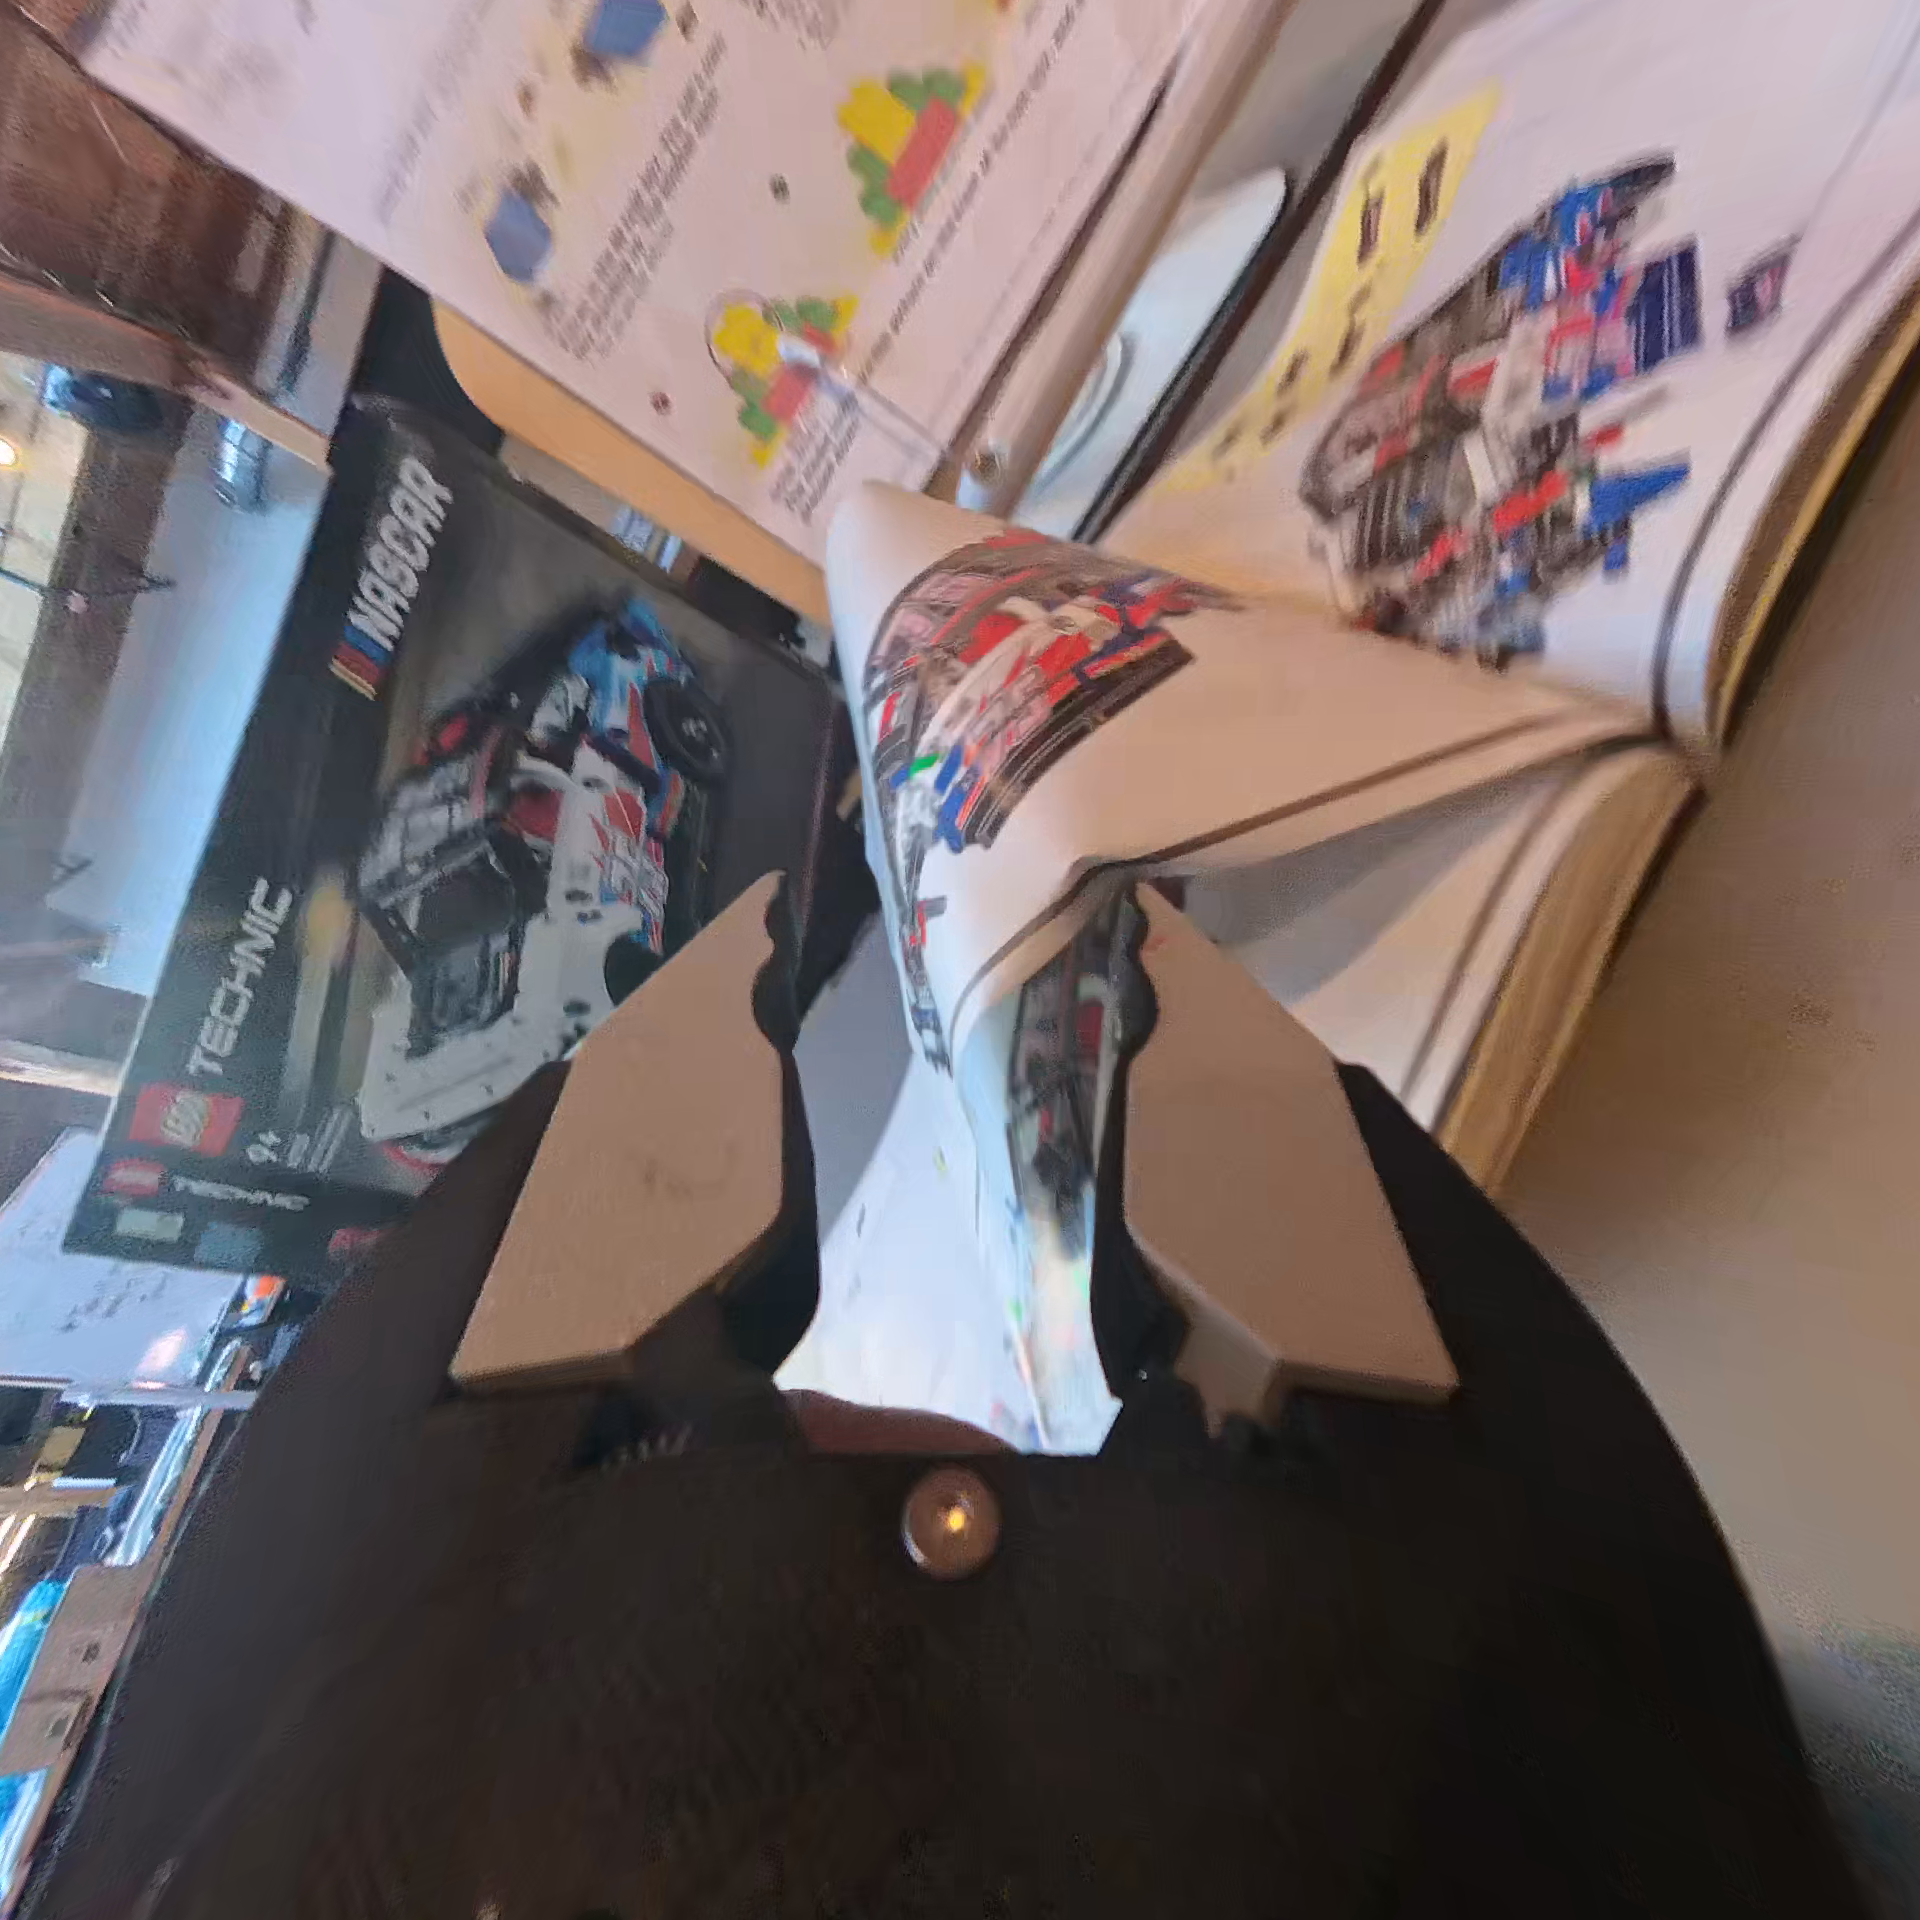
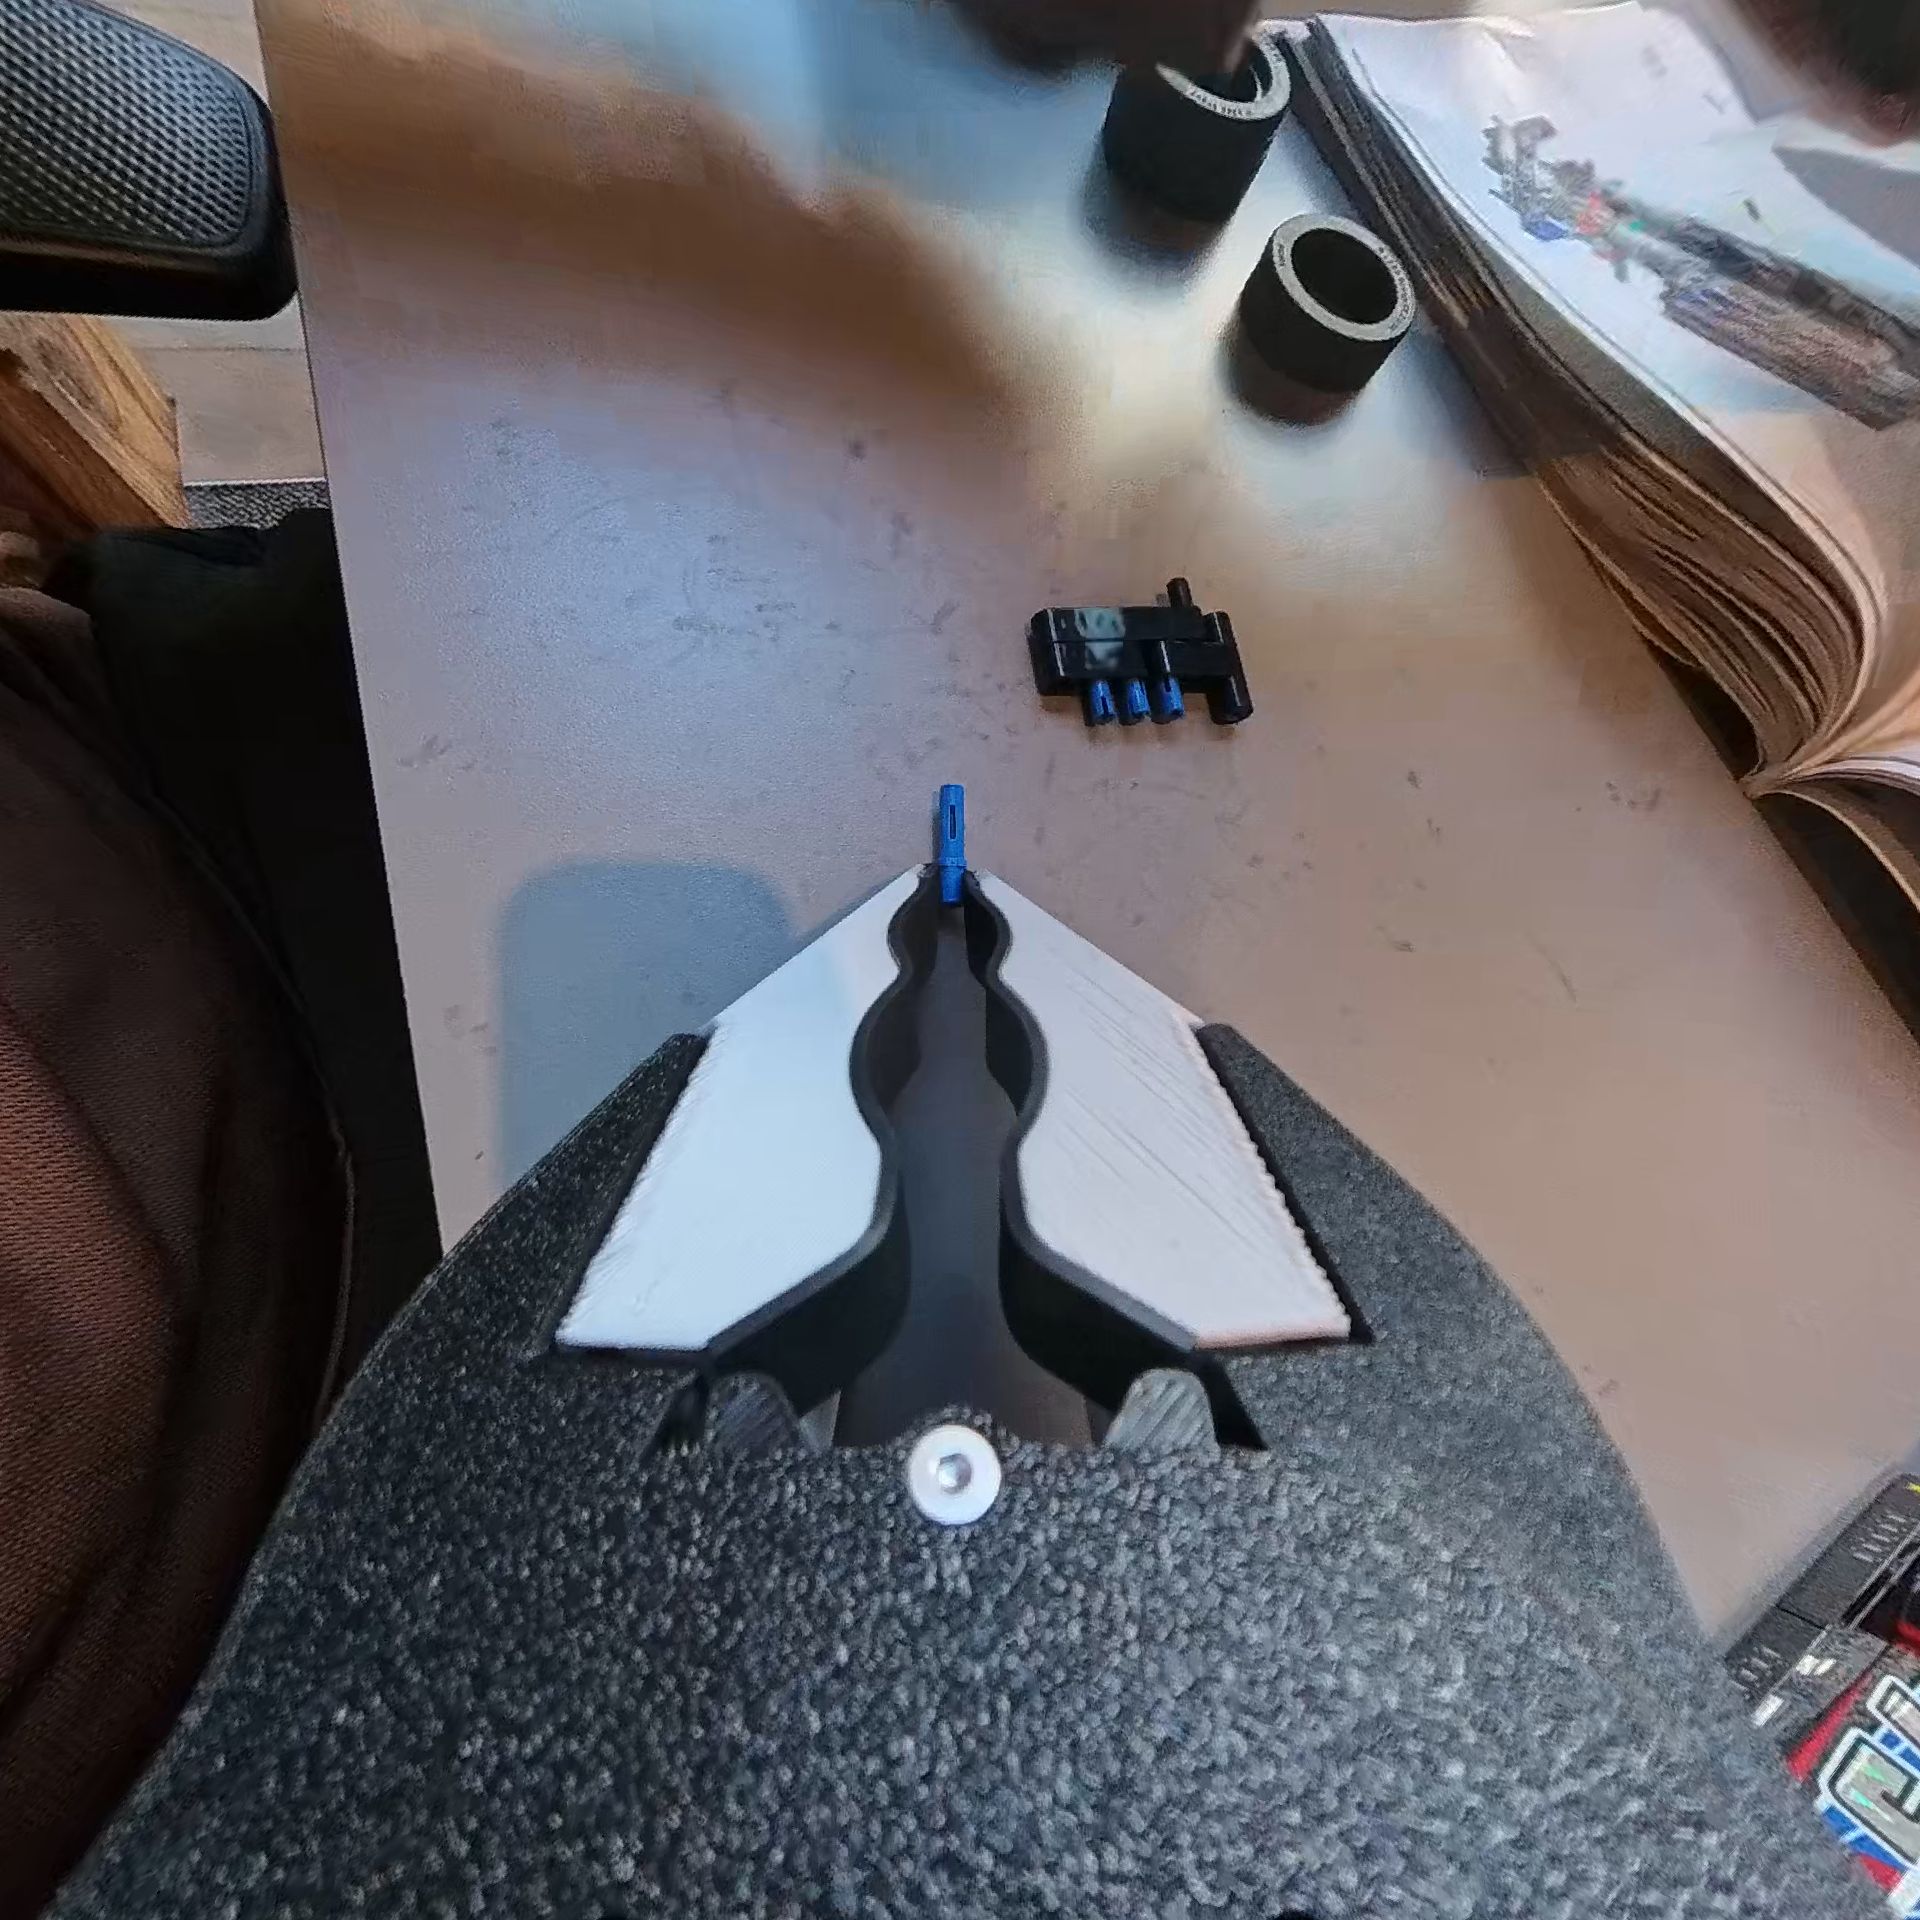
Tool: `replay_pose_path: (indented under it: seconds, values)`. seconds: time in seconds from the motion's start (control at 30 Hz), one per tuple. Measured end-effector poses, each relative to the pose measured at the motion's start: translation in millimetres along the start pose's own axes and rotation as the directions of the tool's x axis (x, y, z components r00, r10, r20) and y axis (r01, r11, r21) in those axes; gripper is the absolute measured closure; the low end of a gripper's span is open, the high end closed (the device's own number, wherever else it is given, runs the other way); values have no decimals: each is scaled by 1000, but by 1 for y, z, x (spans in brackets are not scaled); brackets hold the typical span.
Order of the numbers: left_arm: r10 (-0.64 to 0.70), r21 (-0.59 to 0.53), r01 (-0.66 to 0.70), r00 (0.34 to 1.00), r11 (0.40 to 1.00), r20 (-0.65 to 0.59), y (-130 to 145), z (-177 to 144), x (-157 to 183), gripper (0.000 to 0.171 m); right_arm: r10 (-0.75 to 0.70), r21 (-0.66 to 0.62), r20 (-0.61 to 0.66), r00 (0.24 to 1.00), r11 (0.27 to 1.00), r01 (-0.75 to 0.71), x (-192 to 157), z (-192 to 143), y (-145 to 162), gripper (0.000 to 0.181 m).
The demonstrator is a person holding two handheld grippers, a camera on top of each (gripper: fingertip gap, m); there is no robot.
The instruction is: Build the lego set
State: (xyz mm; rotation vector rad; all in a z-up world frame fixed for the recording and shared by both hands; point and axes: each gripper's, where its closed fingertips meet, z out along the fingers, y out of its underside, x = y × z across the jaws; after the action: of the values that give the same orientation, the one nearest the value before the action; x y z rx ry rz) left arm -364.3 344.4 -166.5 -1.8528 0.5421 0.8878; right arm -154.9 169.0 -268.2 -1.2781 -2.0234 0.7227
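Note:
In the left wrist view my left gripper (image 1: pixel 961 894) is open, its jaws wide apart. A curled page (image 1: pixel 1039 675) of the open instruction booklet (image 1: pixel 1507 468) is lifted and runs between the fingers, lying against the right one. In the right wrist view my right gripper (image 2: pixel 951 878) is shut on a small blue pin (image 2: pixel 951 831), which sticks out forward from the tips above the table (image 2: pixel 727 520). A black beam assembly (image 2: pixel 1138 655) with three blue pins along its near side lies on the table, ahead and to the right.
Two black tyres (image 2: pixel 1195 125) (image 2: pixel 1325 301) stand at the far side, next to the thick booklet (image 2: pixel 1662 364) on the right. The set's box (image 1: pixel 468 779) stands behind the left gripper, a printed leaflet (image 1: pixel 727 208) above it. A chair armrest (image 2: pixel 125 156) is far left. Across from one pair of fingers to the other is roughly 30 centimetres.

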Motion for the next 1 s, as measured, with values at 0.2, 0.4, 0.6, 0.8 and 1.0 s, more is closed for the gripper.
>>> replay_pose_path:
  seconds: [0.2,0.4,0.6,0.8,1.0]
  values:
    - [-137,93,149,983,984,-126,-70,36,10,112,-7,-3,-4,1000,1000,7,0,0,0,176]
    - [-287,149,360,886,921,-363,-122,41,38,105,-24,-4,-14,1000,1000,24,-1,0,1,176]
    - [-539,86,717,591,692,-601,-143,27,21,112,-20,-3,-7,1000,1000,20,-1,-1,1,177]
    - [-582,-50,667,609,744,-539,-94,34,20,115,-21,-4,-9,1000,1000,21,-1,-1,1,177]
    - [-481,-143,526,591,838,-648,-47,-23,59,118,-26,4,-15,1000,1000,26,-1,-1,0,177]
